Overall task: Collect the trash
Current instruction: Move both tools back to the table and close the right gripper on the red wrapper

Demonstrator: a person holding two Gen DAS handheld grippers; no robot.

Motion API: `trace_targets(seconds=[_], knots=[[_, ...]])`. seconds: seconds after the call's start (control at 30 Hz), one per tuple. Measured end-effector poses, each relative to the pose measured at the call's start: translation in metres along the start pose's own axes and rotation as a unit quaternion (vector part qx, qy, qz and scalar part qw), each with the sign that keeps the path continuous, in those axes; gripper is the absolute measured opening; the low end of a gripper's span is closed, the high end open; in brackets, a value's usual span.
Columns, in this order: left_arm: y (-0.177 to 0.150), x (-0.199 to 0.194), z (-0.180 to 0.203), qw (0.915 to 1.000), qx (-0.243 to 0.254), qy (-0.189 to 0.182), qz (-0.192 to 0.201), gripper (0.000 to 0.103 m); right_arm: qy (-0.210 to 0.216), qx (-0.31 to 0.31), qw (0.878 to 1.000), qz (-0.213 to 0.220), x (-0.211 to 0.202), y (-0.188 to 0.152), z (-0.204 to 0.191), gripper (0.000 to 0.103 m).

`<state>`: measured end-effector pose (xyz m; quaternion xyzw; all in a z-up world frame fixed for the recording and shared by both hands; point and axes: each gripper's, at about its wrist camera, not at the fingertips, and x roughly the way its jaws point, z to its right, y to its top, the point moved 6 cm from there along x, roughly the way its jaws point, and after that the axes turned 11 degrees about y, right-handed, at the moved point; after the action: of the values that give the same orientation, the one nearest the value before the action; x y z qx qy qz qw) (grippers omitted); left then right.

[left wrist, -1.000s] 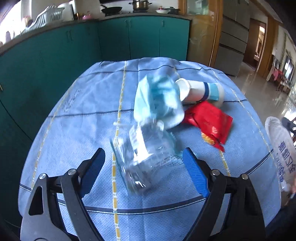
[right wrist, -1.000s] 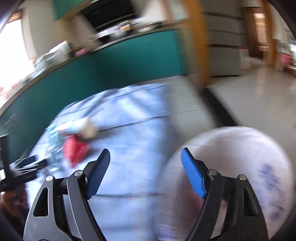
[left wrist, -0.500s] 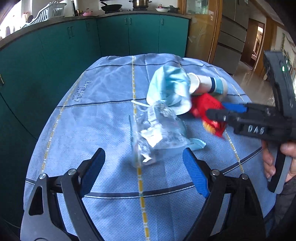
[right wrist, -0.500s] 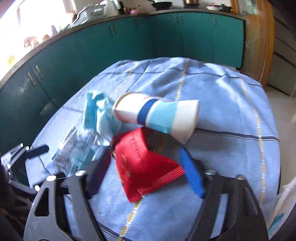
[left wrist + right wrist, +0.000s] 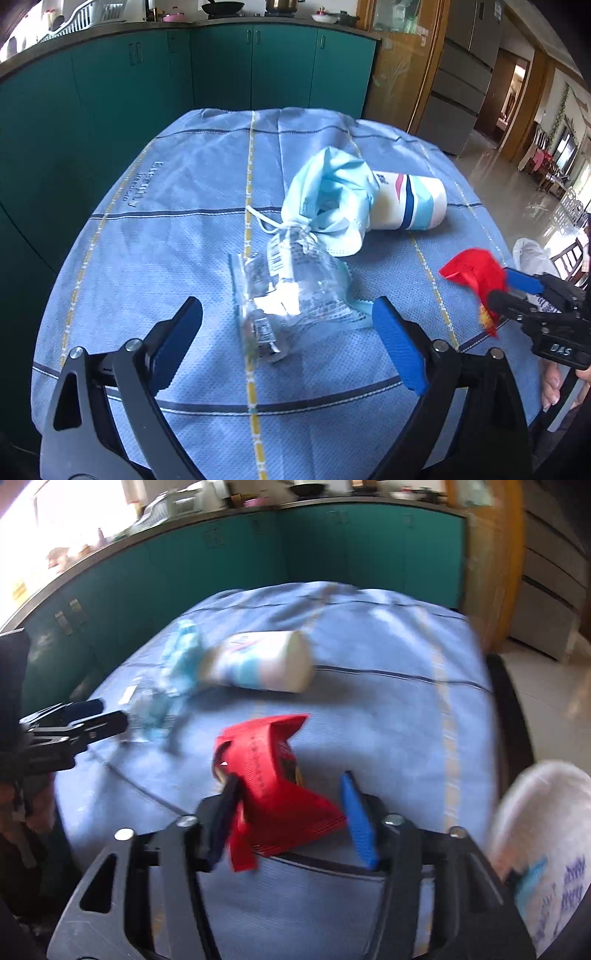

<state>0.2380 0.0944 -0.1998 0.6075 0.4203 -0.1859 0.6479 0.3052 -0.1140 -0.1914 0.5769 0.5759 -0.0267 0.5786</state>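
The right gripper [image 5: 288,812] has the red wrapper [image 5: 275,775] between its jaws, lifted off the blue tablecloth [image 5: 184,206] near its right edge; the jaws are opening and I can't tell if the pads press on it. The left gripper [image 5: 288,332] is spreading wide, nothing held, over the clear plastic bag [image 5: 291,284] mid-table. The blue mask [image 5: 332,199] and tipped paper cup [image 5: 410,203] lie touching just beyond, and a white bag [image 5: 543,849] sits off the right edge.

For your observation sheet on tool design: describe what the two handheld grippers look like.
Both match. The left gripper has black angular fingers with triangular cut-outs, silver bolts and flat blue pads. The right gripper is built alike; from the left wrist view its black body bears white lettering reading "DAS".
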Motion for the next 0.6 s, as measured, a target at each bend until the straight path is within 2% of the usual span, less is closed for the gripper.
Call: trace_targets(seconds=[0.1, 0.2, 0.37, 0.53, 0.6], knots=[[0.0, 0.014, 0.008, 0.9997, 0.005, 0.015, -0.017, 0.093, -0.002, 0.005, 1.0, 0.011, -0.005, -0.001, 0.004, 0.075], [-0.001, 0.022, 0.008, 0.9996, -0.008, 0.008, -0.028, 0.092, -0.014, -0.017, 1.0, 0.015, 0.0, 0.003, -0.004, 0.082], [-0.004, 0.024, 0.005, 0.9994, 0.004, 0.016, -0.031, 0.067, -0.027, -0.055, 0.998, 0.003, 0.018, 0.009, -0.021, 0.083], [-0.008, 0.02, -0.004, 0.9995, 0.003, 0.015, -0.029, 0.052, -0.05, -0.073, 0.996, -0.019, 0.037, 0.011, -0.03, 0.083], [-0.01, 0.018, -0.005, 0.9995, 0.008, 0.014, -0.027, 0.052, -0.052, -0.076, 0.995, -0.025, 0.043, 0.011, -0.03, 0.083]])
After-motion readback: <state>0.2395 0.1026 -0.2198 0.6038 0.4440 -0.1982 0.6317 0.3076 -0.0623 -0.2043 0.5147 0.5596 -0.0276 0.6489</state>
